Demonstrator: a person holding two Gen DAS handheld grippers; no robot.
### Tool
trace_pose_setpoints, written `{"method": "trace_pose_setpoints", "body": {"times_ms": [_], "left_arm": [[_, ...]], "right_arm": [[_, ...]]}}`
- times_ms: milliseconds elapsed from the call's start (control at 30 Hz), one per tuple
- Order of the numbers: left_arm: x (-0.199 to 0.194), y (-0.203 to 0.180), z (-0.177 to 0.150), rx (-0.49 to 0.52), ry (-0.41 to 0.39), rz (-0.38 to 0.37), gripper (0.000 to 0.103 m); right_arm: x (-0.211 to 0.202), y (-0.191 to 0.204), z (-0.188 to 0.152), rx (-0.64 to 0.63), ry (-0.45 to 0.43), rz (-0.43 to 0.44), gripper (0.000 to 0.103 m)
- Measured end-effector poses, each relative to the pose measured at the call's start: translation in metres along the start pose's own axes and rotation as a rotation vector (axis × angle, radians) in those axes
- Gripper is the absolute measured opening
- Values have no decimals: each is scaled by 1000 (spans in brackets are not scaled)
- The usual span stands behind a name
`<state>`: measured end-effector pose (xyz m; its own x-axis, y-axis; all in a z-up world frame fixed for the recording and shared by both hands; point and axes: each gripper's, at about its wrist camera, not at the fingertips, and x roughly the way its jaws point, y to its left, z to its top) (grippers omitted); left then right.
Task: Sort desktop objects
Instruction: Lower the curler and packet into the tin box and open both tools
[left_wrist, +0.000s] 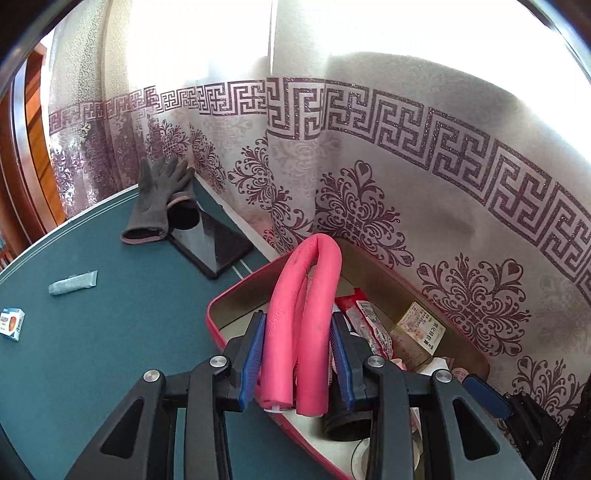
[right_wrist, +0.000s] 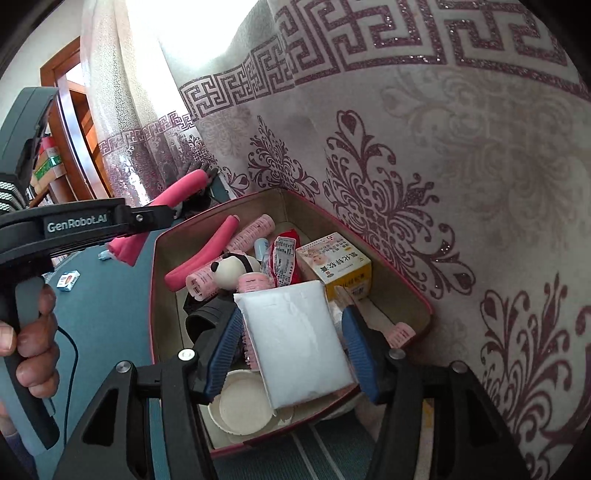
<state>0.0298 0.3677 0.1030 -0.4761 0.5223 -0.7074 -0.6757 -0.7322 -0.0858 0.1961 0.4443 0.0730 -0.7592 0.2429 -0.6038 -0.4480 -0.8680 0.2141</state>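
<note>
My left gripper (left_wrist: 297, 350) is shut on a bent pink foam roller (left_wrist: 306, 314) and holds it above the near rim of the red box (left_wrist: 236, 291). In the right wrist view that roller (right_wrist: 177, 192) hangs left of the box. My right gripper (right_wrist: 291, 343) is shut on a white tissue pack (right_wrist: 295, 343) over the red box (right_wrist: 424, 302). The box holds pink hair rollers (right_wrist: 255, 230), another pink foam roller (right_wrist: 207, 254), a panda toy (right_wrist: 231, 269), a red packet (right_wrist: 284, 262), a yellow medicine carton (right_wrist: 336, 266) and a white lid (right_wrist: 243, 406).
On the green table (left_wrist: 110, 332) lie grey gloves (left_wrist: 159, 199), a black tablet (left_wrist: 214, 240), a small tube (left_wrist: 74, 282) and a small blue-white box (left_wrist: 11, 323). A patterned curtain (left_wrist: 406, 166) hangs close behind the box.
</note>
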Motion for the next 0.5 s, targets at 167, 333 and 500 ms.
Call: {"method": "trace_pose_setpoints", "body": {"times_ms": [167,333,500], "left_arm": [[11,-14,-5,42,27,-24,44],[9,-6,-13,18,18,-20,76],[1,11,-18,-19,15,-10,76]], "right_arm": [[-7,3,-4,3,-4,18,66],[-6,8,-5,5,6,40,67],[-9,12,-4,13,-2,59,67]]}}
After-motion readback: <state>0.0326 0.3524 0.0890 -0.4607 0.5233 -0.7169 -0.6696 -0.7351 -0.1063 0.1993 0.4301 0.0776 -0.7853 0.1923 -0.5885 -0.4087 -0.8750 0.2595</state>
